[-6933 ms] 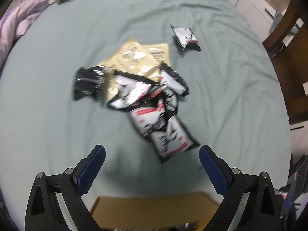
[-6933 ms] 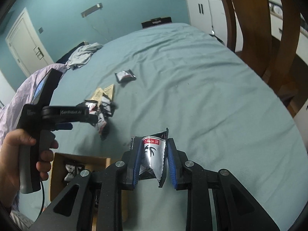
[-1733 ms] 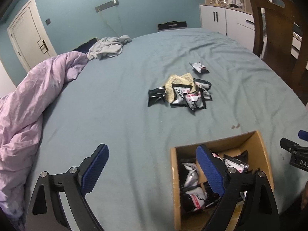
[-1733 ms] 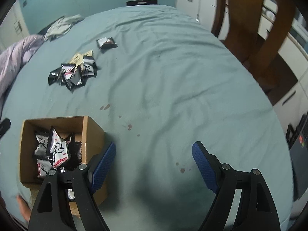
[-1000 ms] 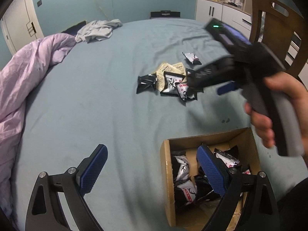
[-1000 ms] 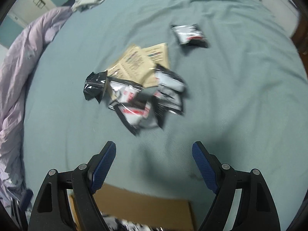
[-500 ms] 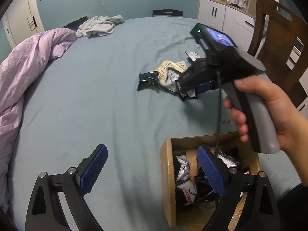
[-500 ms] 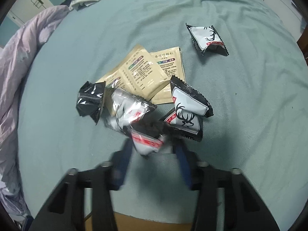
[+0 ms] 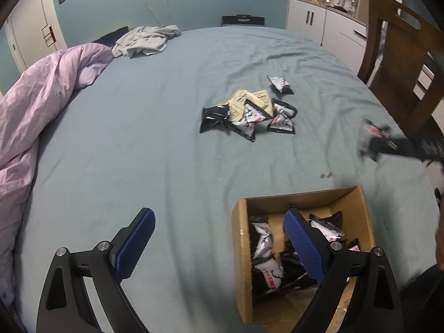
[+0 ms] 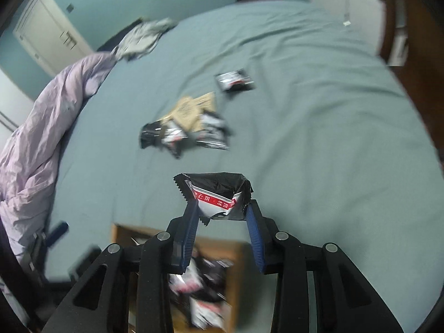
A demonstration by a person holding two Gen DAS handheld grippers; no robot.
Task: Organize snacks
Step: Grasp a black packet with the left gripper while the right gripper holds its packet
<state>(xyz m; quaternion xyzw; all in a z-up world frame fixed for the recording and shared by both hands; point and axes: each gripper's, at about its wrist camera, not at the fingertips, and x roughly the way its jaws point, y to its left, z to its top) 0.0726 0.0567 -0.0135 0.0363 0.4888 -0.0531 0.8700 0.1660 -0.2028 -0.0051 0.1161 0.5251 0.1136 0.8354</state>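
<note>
The right gripper (image 10: 223, 216) is closing, its blue pads pressed on a black-and-white foil snack packet with a red band (image 10: 215, 197), carried above the grey-green bedsheet (image 10: 319, 127). The left gripper (image 9: 219, 238) stands wide apart and holds nothing, its right finger over the open brown cardboard box (image 9: 360, 208), which contains similar packets. A loose pile of black-and-white packets and tan sachets (image 9: 249, 113) lies further off on the sheet. A crumpled lilac duvet (image 9: 36, 105) lies along the left.
</note>
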